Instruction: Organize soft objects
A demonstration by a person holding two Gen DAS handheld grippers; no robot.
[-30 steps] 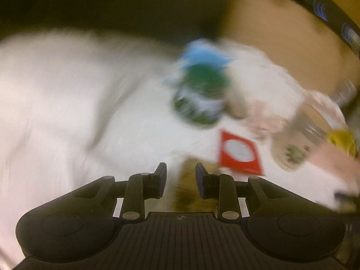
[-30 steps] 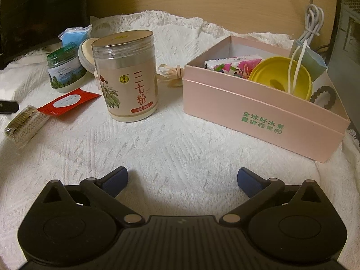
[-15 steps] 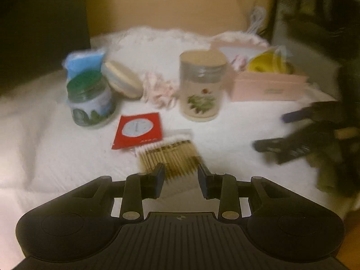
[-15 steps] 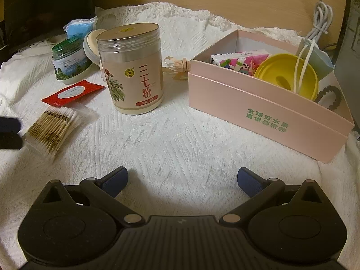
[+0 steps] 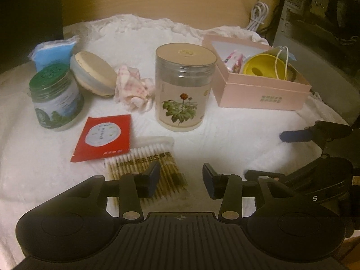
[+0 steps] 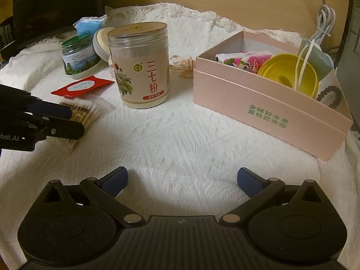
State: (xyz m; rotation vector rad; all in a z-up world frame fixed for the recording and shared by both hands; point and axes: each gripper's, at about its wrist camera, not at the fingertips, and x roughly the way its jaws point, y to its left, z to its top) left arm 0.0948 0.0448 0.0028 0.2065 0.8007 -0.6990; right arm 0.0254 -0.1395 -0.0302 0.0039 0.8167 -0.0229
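Swab pack (image 5: pixel 144 168): flat on cloth (image 5: pixel 225 139), beside red packet (image 5: pixel 102 138). Left gripper (image 5: pixel 181 176): jaws just opening, spread over pack, pads clear, likely lining up pinch. Right gripper (image 6: pixel 182 181): spread wide, empty, idle near box (image 6: pixel 265 110).

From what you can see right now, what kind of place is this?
Probably a home, perhaps a bedside or dresser top. A white textured cloth covers the surface, with a wooden panel behind. On it lie personal-care things: a pack of cotton swabs, a green-lidded jar, and a pink box of small items.
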